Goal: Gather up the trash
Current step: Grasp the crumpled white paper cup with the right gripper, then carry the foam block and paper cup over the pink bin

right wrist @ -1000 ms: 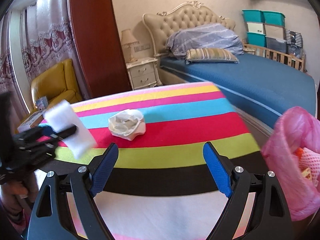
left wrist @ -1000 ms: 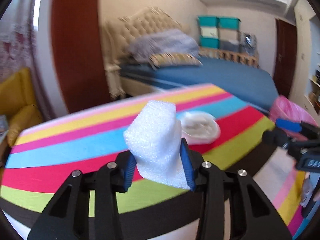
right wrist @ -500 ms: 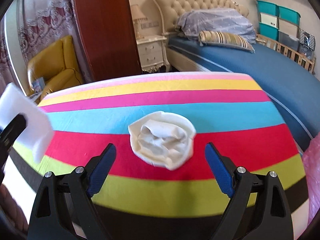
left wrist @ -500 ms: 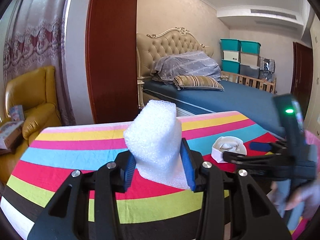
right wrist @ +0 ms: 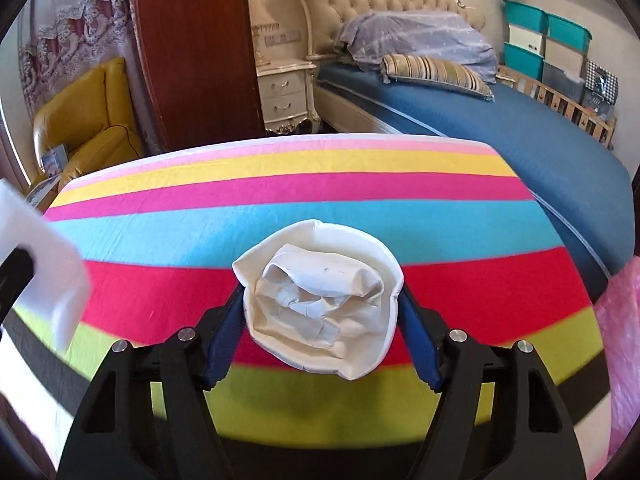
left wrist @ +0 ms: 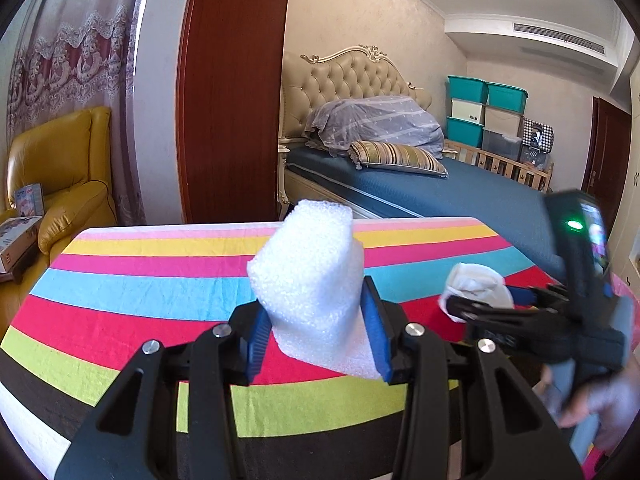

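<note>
Closing around the crumpled paper cup [right wrist: 320,300], the right gripper [right wrist: 320,320] has yet to lift it toward the pink bag [right wrist: 618,340], while the left gripper [left wrist: 316,340] clamps a foam block [left wrist: 310,280].

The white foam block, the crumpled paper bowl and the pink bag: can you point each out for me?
white foam block [left wrist: 310,276]: left wrist view, middle of its front face.
crumpled paper bowl [right wrist: 320,300]: right wrist view, crushed centre.
pink bag [right wrist: 622,320]: right wrist view, its side at the right edge.
</note>
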The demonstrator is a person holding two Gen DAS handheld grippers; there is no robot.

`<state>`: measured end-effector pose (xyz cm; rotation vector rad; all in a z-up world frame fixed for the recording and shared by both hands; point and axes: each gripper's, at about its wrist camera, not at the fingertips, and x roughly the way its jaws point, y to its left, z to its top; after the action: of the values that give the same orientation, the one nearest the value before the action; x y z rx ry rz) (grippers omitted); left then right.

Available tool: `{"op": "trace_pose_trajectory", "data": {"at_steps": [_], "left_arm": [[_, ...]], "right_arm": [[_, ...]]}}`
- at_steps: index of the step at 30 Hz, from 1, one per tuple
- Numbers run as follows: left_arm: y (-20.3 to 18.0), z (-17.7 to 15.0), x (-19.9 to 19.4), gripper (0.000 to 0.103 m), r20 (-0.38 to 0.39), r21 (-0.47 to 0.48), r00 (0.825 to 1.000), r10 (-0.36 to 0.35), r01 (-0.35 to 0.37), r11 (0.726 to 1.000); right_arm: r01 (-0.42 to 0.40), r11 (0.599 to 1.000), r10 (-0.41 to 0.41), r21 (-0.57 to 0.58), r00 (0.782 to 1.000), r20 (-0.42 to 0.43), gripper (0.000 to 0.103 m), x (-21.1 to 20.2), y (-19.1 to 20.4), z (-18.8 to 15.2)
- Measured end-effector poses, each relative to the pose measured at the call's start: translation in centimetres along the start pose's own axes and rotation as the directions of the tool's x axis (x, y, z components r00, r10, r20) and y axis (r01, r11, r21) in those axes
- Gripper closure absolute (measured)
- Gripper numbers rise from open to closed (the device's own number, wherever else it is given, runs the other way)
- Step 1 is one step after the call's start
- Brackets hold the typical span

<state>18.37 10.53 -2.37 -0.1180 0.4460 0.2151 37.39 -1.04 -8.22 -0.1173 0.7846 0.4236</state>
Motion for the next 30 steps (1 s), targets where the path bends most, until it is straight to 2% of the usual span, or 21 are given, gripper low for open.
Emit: {"op": "trace_pose_trajectory", "data": {"at_steps": [6, 10, 12, 18, 22, 30], "left_arm": [[-1.0, -0.3, 0.0, 0.062, -0.012, 0.029, 0.999, -0.031, 0.031, 0.999], [-1.9, -0.8, 0.5, 0.062, -0.038, 0.057, 0.997, -0.061, 0.064, 0.996], [-2.2, -0.8, 0.2, 0.062, -0.026, 0.071, 0.997, -0.071, 0.073, 0.995], [-3.3, -1.1, 0.1, 0.061, -0.028, 0.098, 0.995, -0.1, 0.103, 0.99], [-3.8, -1.4, -0.2, 0.061, -0.023, 0.109, 0.993, -0.116, 0.118, 0.987], [-5.4, -2.0, -1.1, 0.061, -0.009, 0.149, 0.986, -0.167, 0.167, 0.975]], "right_arm": [[-0.027, 0.996, 0.023, 0.088, 0.999, 0.046, 0.034, -3.5, -2.2, -2.9], [-0.023, 0.992, 0.013, 0.121, 0.996, 0.085, 0.034, -5.7, -3.0, -4.6], [-0.018, 0.992, 0.005, 0.127, 0.995, 0.097, 0.034, -6.6, -3.2, -5.4], [0.038, 0.991, -0.058, 0.125, 0.985, 0.162, 0.034, -9.2, -3.6, -6.8], [0.086, 0.989, -0.111, 0.123, 0.971, 0.213, 0.034, -10.8, -3.8, -7.7], [0.123, 0.981, -0.16, 0.151, 0.952, 0.261, 0.034, -11.6, -4.5, -7.9]]}}
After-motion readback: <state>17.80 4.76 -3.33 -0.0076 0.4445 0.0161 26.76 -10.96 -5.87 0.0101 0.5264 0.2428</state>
